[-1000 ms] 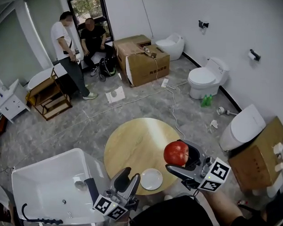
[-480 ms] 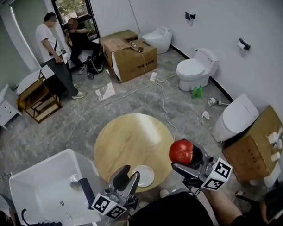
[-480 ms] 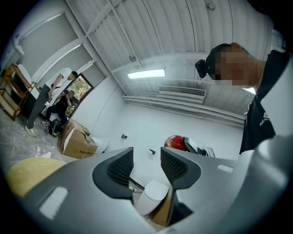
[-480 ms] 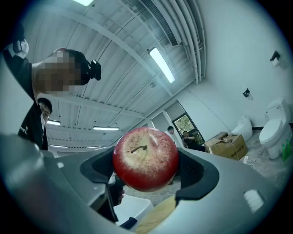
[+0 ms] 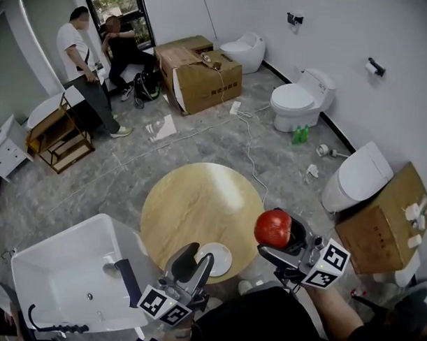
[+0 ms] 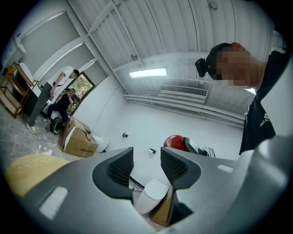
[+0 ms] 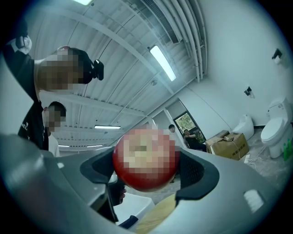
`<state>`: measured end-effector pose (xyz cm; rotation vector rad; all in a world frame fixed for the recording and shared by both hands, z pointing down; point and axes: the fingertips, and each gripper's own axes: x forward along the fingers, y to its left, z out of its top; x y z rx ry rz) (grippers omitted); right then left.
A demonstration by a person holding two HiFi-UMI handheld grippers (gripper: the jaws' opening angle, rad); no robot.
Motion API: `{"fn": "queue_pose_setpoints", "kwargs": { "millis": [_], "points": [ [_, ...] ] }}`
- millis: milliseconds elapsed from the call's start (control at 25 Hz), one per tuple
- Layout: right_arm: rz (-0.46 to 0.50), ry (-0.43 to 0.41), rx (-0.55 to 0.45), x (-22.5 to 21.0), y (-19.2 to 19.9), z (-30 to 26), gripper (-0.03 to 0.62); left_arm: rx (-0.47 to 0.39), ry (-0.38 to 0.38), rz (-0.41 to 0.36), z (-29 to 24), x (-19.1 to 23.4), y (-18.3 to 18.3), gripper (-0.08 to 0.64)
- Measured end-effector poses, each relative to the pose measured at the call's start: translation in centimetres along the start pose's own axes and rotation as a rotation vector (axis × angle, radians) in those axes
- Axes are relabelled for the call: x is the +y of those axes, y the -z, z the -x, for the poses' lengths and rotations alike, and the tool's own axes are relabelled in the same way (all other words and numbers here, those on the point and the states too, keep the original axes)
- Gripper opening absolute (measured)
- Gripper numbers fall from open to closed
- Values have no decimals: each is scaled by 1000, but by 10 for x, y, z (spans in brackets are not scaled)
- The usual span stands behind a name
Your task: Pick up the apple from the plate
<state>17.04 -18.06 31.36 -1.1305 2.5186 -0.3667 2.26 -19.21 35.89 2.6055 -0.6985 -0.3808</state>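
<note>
The right claw (image 5: 275, 237) is clamping the round red apple (image 5: 272, 226), right of the small white plate (image 5: 217, 259); the left claw (image 5: 195, 261) is gaping empty beside that plate.

Round wooden table (image 5: 198, 201) — white plate (image 5: 216, 259) near front edge

Glossy red apple (image 5: 273, 228), matt pale wood-grain table (image 5: 198, 201); smooth glossy white plate (image 5: 220, 257)
</note>
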Motion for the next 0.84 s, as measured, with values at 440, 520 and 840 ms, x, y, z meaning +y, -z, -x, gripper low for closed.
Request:
{"fn": "queue_pose_setpoints", "kwargs": {
  "millis": [440, 520, 840],
  "points": [
    [-47, 8, 11, -7, 10, -9, 413, 5, -24, 0, 11, 7, 0, 190],
    [-49, 8, 18, -7, 12, -11, 413, 5, -27, 1, 14, 9, -1, 190],
    [-50, 9, 29, 0, 18, -20, 414, 8, -33, 2, 25, 12, -5, 190]
  ]
}}
